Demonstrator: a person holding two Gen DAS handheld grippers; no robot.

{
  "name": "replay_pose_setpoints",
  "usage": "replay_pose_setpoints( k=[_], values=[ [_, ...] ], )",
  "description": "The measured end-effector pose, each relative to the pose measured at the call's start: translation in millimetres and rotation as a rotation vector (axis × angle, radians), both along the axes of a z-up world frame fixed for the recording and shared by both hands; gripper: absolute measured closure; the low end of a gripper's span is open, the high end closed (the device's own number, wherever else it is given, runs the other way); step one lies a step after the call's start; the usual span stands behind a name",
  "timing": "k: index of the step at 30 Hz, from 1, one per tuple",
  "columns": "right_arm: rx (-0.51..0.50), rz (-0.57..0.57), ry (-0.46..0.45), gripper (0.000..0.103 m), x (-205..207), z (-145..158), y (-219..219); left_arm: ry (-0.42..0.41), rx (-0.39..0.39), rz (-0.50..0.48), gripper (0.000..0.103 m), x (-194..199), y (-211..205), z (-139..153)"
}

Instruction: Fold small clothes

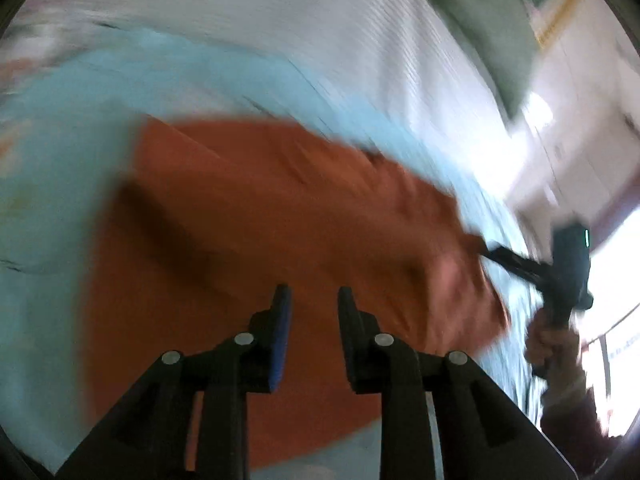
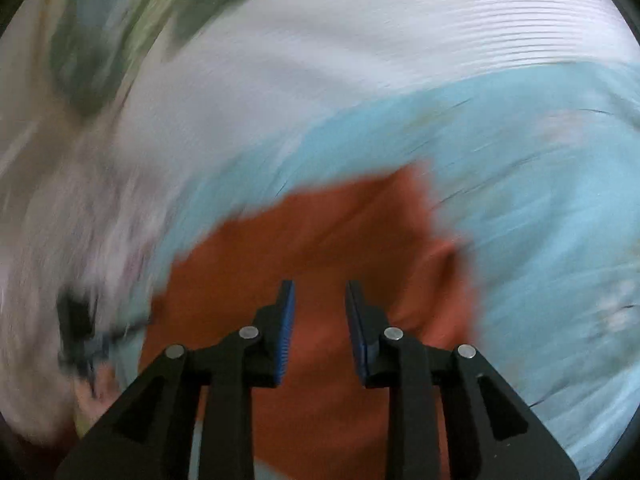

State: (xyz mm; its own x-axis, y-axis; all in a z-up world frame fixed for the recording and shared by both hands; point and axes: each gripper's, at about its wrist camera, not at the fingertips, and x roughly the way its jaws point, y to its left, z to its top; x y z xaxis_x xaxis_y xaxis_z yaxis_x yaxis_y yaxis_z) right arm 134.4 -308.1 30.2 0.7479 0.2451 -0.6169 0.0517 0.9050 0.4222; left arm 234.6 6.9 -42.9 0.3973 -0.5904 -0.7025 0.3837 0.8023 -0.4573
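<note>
An orange garment (image 1: pixel 280 208) lies spread on a light blue sheet (image 1: pixel 60 168); both views are motion-blurred. My left gripper (image 1: pixel 312 300) is open and empty, hovering over the garment's near part. My right gripper (image 2: pixel 320 296) is open and empty above the garment (image 2: pixel 320 240) in the right wrist view. In the left wrist view the right gripper (image 1: pixel 490 254) shows at the right, held by a hand (image 1: pixel 552 344), its tips at the garment's right corner; whether they touch the cloth is not clear.
A white ribbed cover (image 1: pixel 320 32) lies beyond the blue sheet (image 2: pixel 540 200). A green patterned cloth (image 2: pixel 100 40) sits at the far side. The other gripper's dark blurred body (image 2: pixel 76 332) shows at the left of the right wrist view.
</note>
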Motion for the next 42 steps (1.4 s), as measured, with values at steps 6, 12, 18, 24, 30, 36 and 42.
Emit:
replay_pose_setpoints(
  k=[6,12,18,24,30,36,42],
  values=[
    [-0.249,0.174,0.23,0.077,41.4,-42.3,48.2,0.011,0.174,-0.038,0.094,31.8,-33.3,-25.1],
    [-0.223,-0.131,0.13,0.077,72.4,-19.8,-24.9,-0.026,0.208,0.248,0.098,107.7,21.3,-4.1],
    [-0.049,-0.288,0.005,0.077,50.2,-2.6,-52.1,-0.002,0.073,0.404,0.089,99.2,78.4,4.8],
    [0.009,-0.188,-0.024,0.077,0.9,-14.1,-6.3,0.008,-0.011,0.35,0.075,11.8,79.7,-0.6],
    [0.081,-0.156,-0.047,0.064,-37.4,-36.3,31.1,0.016,-0.158,0.36,0.046,-80.5,76.3,-12.9],
    [0.184,-0.174,-0.073,0.05,-65.4,-55.9,56.0,0.129,-0.202,0.375,0.046,-122.2,67.1,-40.3],
    [0.201,-0.141,-0.047,0.048,-79.8,-64.6,69.6,0.128,-0.214,0.429,0.038,-123.9,56.2,-44.1]
  ],
)
